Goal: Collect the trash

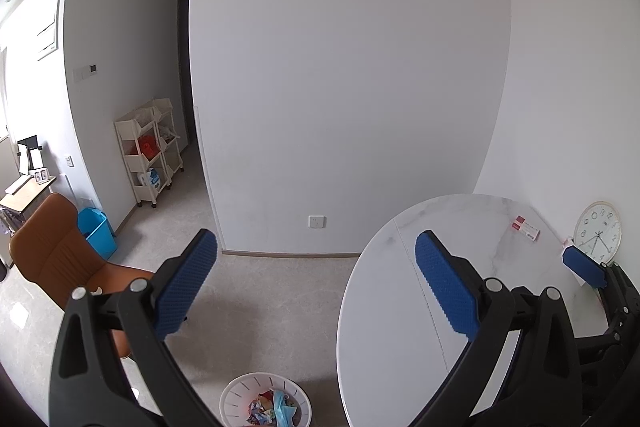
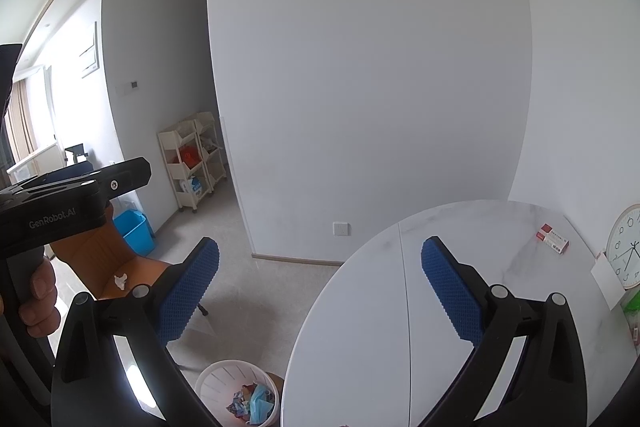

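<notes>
A white slotted trash basket [image 1: 240, 393] stands on the floor beside the round marble table [image 1: 384, 327]; it holds crumpled coloured wrappers and a blue face mask [image 1: 282, 409]. It also shows in the right wrist view [image 2: 218, 379]. A white crumpled scrap [image 2: 121, 281] lies on the brown chair seat [image 2: 100, 259]. My left gripper [image 1: 316, 283] is open and empty, high above the floor between chair and table. My right gripper [image 2: 320, 287] is open and empty, above the table's left edge [image 2: 360, 307].
A small red-and-white box [image 2: 553, 243] lies at the table's far side near a round clock [image 2: 626, 247]. A blue bin [image 1: 98, 233] stands behind the chair. A cream shelf cart [image 1: 150, 151] stands by the hallway wall. The left gripper's body [image 2: 60, 203] shows at left.
</notes>
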Demonstrator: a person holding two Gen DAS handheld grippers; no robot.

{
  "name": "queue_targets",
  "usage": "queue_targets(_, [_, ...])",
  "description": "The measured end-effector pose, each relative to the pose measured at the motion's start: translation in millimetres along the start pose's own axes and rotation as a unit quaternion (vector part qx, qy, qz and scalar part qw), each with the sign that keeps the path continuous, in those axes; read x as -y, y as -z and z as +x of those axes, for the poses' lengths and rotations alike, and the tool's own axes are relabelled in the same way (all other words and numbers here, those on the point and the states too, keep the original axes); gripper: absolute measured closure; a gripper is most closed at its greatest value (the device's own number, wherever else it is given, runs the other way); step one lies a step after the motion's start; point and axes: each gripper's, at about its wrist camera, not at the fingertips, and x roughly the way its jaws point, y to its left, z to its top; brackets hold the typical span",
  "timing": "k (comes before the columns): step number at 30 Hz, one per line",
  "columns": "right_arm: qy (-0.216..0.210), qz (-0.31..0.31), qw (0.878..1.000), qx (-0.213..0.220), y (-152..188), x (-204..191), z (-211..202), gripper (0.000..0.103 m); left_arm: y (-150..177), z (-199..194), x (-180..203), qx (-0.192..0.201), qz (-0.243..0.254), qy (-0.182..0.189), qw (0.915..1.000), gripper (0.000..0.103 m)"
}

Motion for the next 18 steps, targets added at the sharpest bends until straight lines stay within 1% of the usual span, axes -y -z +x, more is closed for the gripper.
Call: queue_targets(18, [0.000, 0.002, 1.000, -0.006, 1.1, -2.7, 2.4, 0.003, 1.6, 3.6, -6.5, 0.000, 0.003, -0.007, 1.0000, 0.008])
